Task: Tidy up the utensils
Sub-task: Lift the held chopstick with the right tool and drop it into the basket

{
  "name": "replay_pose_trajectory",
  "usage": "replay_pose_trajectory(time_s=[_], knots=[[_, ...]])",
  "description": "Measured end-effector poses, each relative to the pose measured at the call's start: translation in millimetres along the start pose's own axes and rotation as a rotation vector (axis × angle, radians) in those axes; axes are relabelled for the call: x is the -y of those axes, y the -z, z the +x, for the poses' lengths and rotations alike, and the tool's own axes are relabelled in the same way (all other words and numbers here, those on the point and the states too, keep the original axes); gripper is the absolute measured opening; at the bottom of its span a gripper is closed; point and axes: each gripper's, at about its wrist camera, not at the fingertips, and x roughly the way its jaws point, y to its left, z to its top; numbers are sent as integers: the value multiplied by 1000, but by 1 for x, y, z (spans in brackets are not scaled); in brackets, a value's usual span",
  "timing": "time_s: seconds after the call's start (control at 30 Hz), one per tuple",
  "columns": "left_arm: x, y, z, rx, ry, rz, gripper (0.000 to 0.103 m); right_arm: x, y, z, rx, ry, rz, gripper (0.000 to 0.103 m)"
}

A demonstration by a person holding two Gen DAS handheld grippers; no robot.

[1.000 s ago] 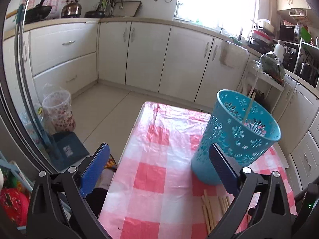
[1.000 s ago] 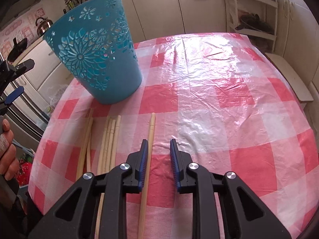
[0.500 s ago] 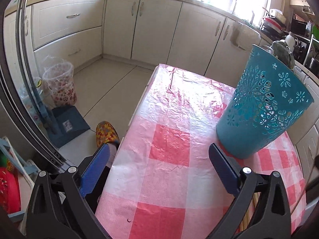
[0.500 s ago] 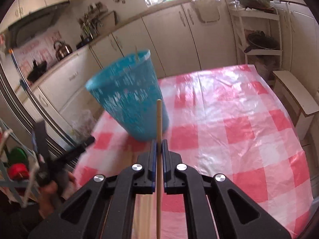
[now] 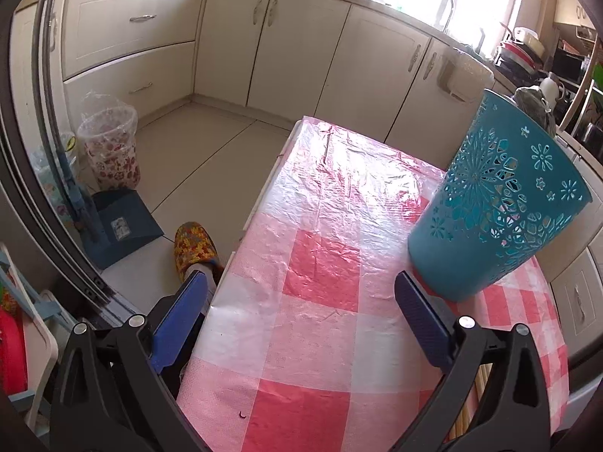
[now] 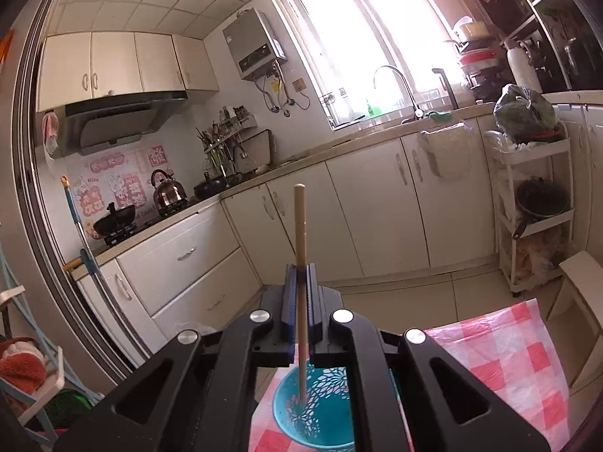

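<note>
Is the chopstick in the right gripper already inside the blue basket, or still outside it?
Partly in. The chopstick, clamped upright in the right gripper, has its lower end inside the blue basket's mouth.

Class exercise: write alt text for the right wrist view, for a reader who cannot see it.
The right gripper is shut on a wooden chopstick held upright, its lower end reaching down into the open top of a teal basket on a pink checked tablecloth. Behind are cream kitchen cabinets and a bright window.

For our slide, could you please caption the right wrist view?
Right gripper holds a wooden chopstick upright above the teal basket.
</note>
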Motion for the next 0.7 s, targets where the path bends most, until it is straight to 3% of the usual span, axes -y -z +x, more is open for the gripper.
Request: replay_pose_trajectory(time_s=[0.3, 0.33, 0.43, 0.53, 0.67, 0.7], knots=[[-1, -1, -2, 16, 10, -7, 95, 25, 56, 52, -239, 92, 20, 8], [0, -1, -2, 15, 8, -3, 95, 27, 58, 51, -246, 95, 30, 15], [1, 0, -2, 13, 5, -3, 95, 26, 60, 43, -243, 123, 33, 53], [0, 0, -2, 13, 3, -7, 95, 22, 58, 32, -246, 127, 12, 59], [1, 0, -1, 13, -9, -2, 95, 13, 55, 0, -220, 156, -40, 83], [2, 0, -1, 13, -11, -1, 95, 10, 59, -11, -215, 167, -63, 84]])
